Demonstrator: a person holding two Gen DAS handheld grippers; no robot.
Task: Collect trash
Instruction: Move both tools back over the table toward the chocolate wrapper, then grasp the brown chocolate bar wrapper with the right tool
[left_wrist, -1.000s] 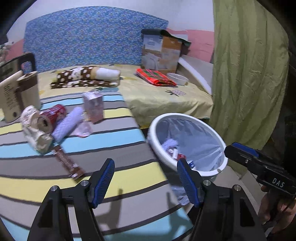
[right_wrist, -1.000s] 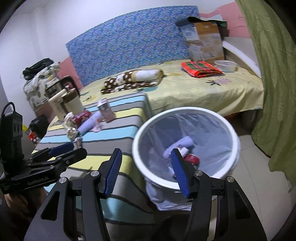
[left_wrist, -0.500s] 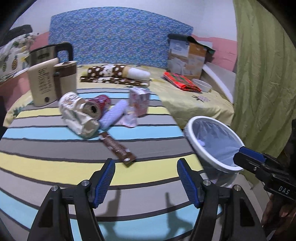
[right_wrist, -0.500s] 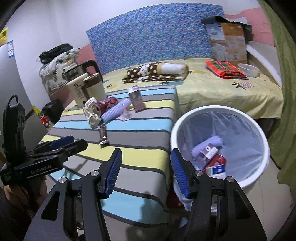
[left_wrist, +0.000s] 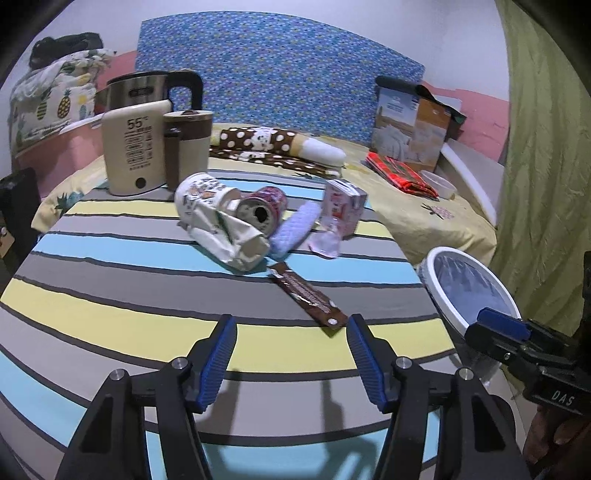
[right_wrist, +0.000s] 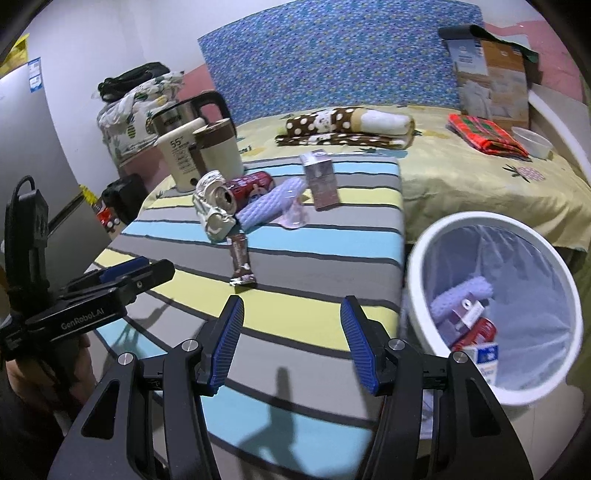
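Trash lies on the striped table (left_wrist: 110, 295): a brown snack wrapper (left_wrist: 306, 293) (right_wrist: 241, 260), a crushed paper cup (left_wrist: 218, 221) (right_wrist: 212, 210), a red can (left_wrist: 264, 208) (right_wrist: 249, 186), a lilac roll (left_wrist: 295, 230) (right_wrist: 271, 205), a small carton (left_wrist: 343, 206) (right_wrist: 320, 181) and a clear plastic scrap (left_wrist: 327, 240). The white bin (right_wrist: 436, 243) (left_wrist: 436, 295) stands right of the table and holds trash. My left gripper (left_wrist: 290, 363) is open and empty, just short of the wrapper. My right gripper (right_wrist: 291, 343) is open and empty over the table's near edge.
A kettle (left_wrist: 147, 92), a cream flask (left_wrist: 133, 155) and a mug (left_wrist: 188, 144) stand at the table's back left. Behind is a bed (right_wrist: 461, 177) with a dotted blanket, a red cloth, a bowl and a box. A green curtain (left_wrist: 546, 166) hangs right.
Both grippers have swung left, away from the bin and toward the trash on the table. The wrapper now lies just ahead of my left gripper. Both stay open.
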